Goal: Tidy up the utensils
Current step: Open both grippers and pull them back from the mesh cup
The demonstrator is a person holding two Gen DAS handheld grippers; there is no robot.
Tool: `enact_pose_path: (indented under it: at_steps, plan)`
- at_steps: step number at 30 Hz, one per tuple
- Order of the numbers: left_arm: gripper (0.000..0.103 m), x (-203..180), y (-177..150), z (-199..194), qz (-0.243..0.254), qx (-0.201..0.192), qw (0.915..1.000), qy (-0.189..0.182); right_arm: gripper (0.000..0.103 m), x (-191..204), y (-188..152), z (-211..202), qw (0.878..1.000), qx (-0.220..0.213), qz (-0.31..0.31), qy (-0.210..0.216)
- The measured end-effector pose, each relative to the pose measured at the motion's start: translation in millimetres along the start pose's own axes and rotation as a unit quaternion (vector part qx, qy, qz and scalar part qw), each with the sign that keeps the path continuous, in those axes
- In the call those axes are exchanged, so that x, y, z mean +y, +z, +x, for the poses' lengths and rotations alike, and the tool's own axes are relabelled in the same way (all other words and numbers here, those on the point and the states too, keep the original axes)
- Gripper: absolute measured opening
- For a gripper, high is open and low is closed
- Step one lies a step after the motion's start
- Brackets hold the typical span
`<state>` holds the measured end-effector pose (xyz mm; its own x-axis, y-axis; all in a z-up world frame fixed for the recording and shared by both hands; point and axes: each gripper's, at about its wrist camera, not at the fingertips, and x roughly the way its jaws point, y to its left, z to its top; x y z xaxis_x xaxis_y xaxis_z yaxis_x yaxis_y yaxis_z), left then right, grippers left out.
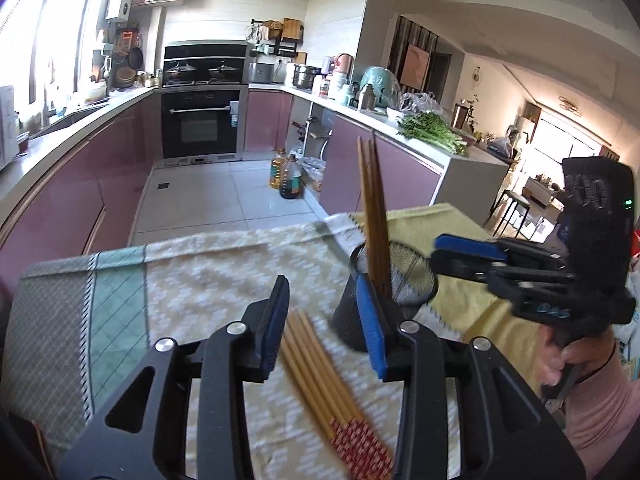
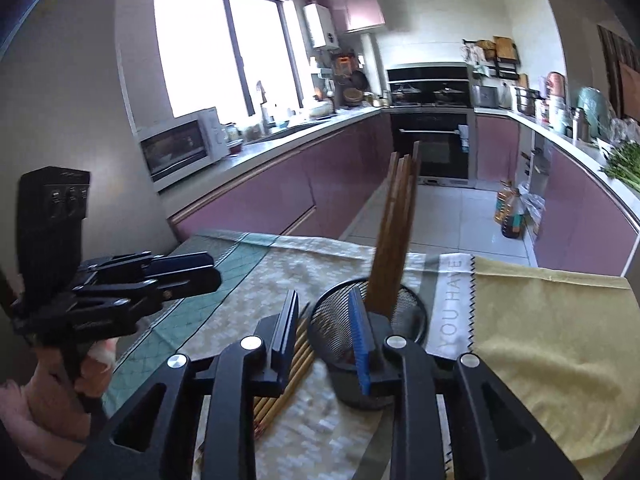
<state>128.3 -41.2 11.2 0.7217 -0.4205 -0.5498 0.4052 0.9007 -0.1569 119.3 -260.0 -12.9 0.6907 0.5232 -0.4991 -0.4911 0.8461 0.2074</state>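
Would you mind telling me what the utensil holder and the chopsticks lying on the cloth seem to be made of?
The utensil holder looks like black metal mesh with a matte finish: the woven wire shows light through it. The chopsticks lying flat look like pale bamboo or wood, with fine lengthwise grain and red patterned ends that seem painted or printed; the blur leaves this open.
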Motion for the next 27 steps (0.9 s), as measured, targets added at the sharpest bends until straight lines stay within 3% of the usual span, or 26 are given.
enact_pose_path:
  at_steps: [9, 14, 27]
  plan:
    - [0.04, 20.4, -63.2, 3.5, -0.021, 0.06, 0.9977, 0.021, 0.029, 25.4, -49.7, 19.1, 0.997, 0.064, 0.012, 0.04]
    - [0.041, 23.1, -87.6, 18.4, -0.031, 0.091, 0.9952, 0.021, 0.029, 33.2, -71.8, 39.1, 0.994, 0.103, 0.025, 0.034]
    - [0.041, 23.1, -107.8, 45.5, -0.041, 0.132, 0.9903, 0.019, 0.029, 42.8, -92.7, 55.6, 0.989, 0.138, 0.04, 0.025]
